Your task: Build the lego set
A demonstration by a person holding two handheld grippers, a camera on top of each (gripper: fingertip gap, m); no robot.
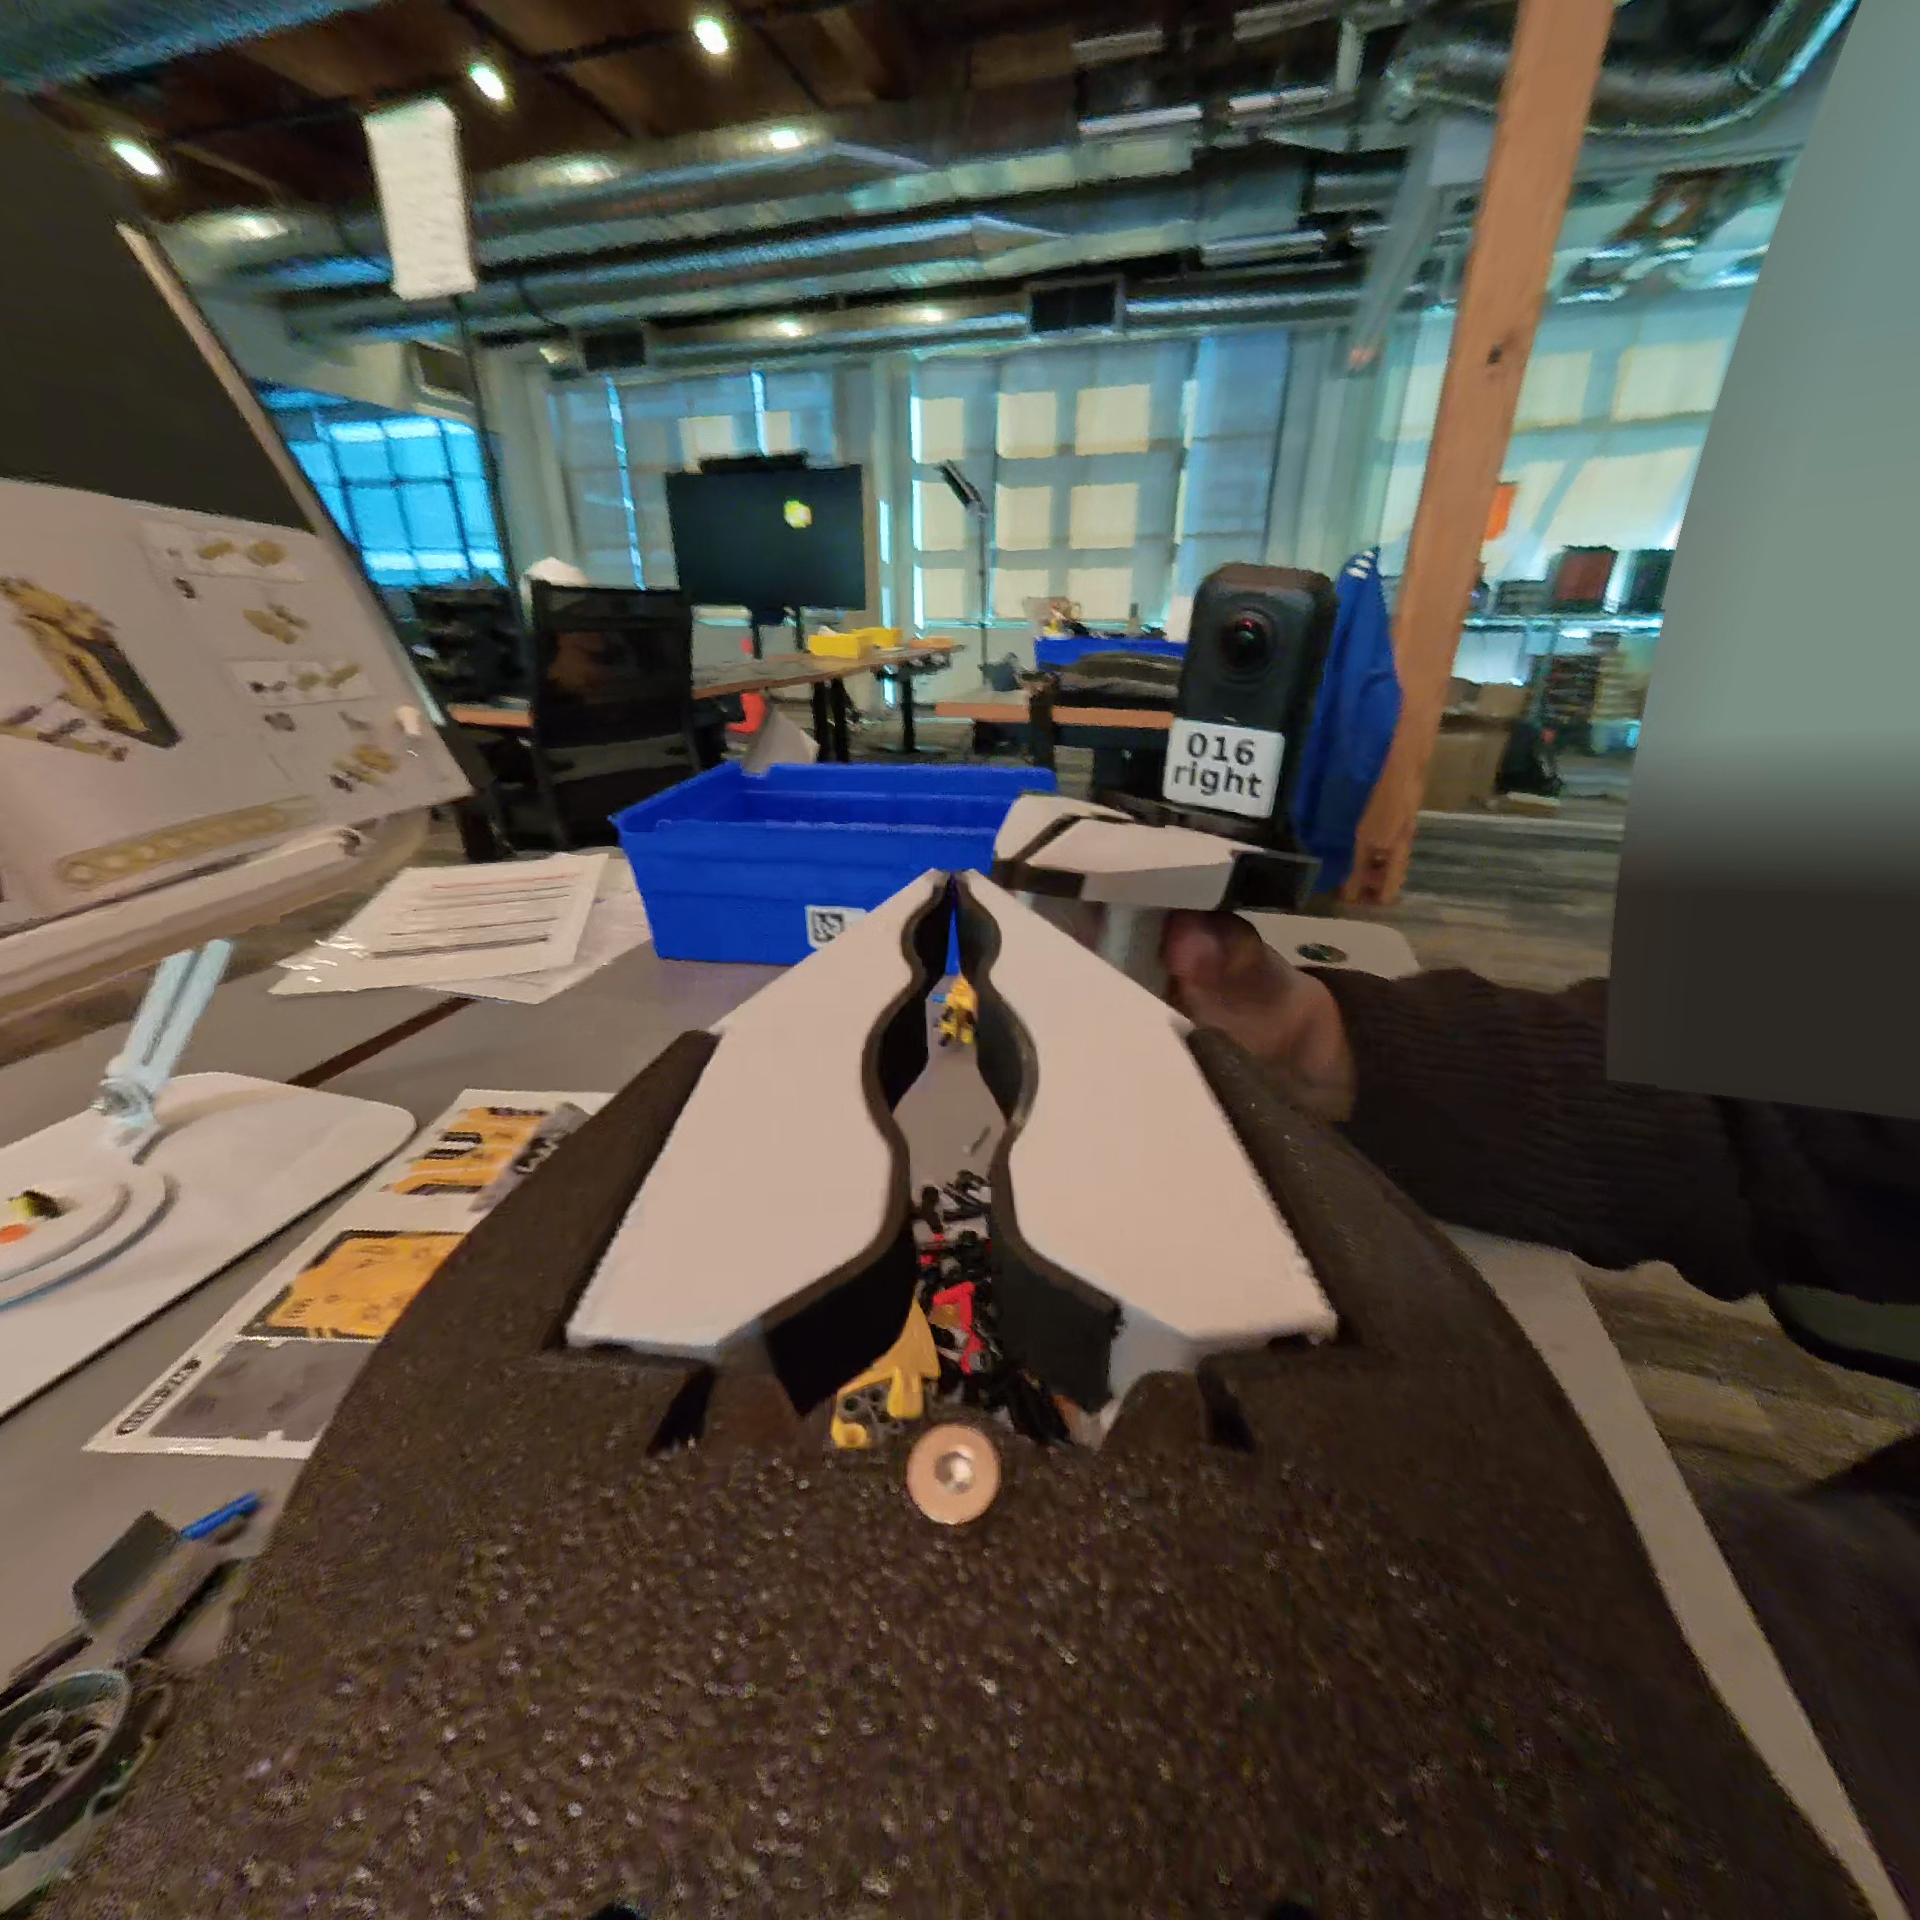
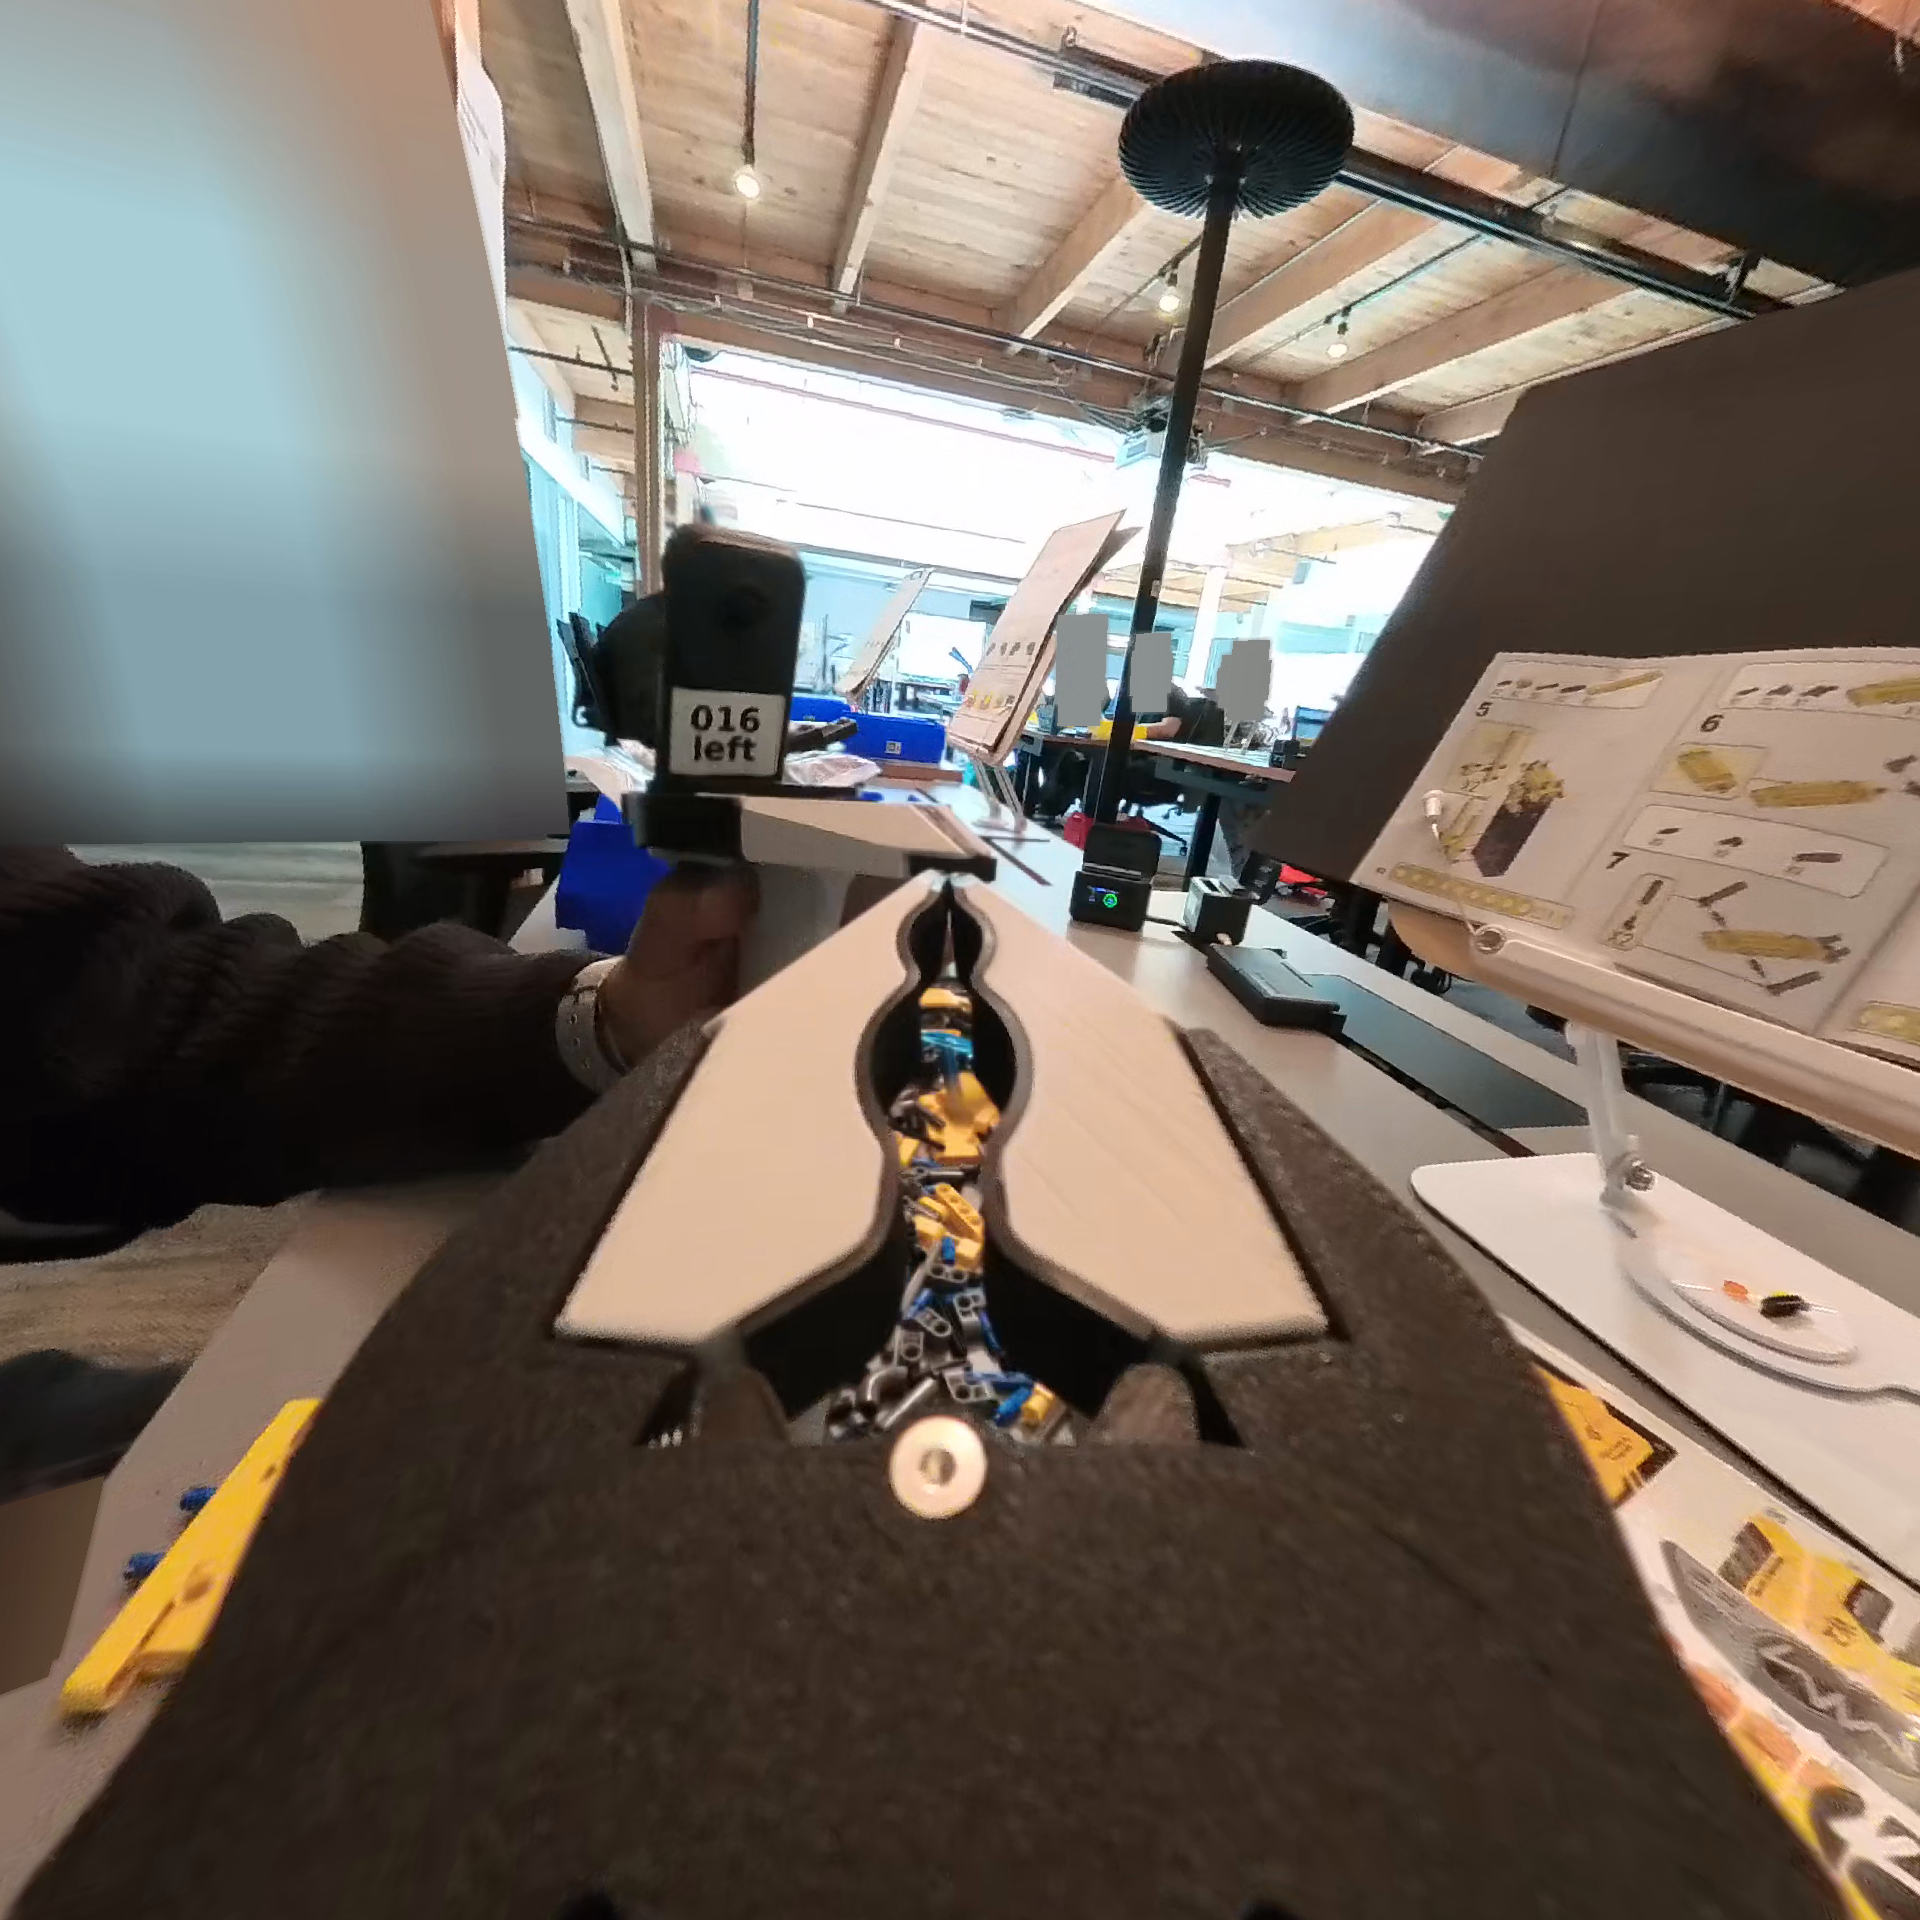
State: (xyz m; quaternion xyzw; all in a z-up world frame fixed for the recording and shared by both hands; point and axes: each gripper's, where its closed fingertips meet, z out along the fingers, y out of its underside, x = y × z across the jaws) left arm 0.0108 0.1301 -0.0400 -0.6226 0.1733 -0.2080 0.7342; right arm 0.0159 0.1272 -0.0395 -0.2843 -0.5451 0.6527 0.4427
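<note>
My left gripper [image 1: 952,885] is shut with its tips touching and nothing between them. It hovers over a loose pile of small black, red and yellow building pieces [image 1: 940,1320] on the grey table [image 1: 582,1039]. My right gripper [image 2: 948,883] is also shut and empty, above a pile of yellow, grey and blue pieces [image 2: 945,1195]. The two grippers are held close, tips nearly meeting: the right one shows in the left wrist view [image 1: 1013,844], and the left one shows in the right wrist view [image 2: 971,864]. A hand in a dark sleeve holds each.
An open instruction booklet [image 2: 1662,821] rests on a white stand [image 2: 1538,1236] beside the piles. A blue bin [image 1: 831,852] stands at the back. Sticker sheets [image 1: 416,1247] and papers [image 1: 468,920] lie on the table. A yellow beam [image 2: 187,1558] lies near the edge. A black pole lamp [image 2: 1174,520] stands behind. The grippers are tip to tip, or close to it.
</note>
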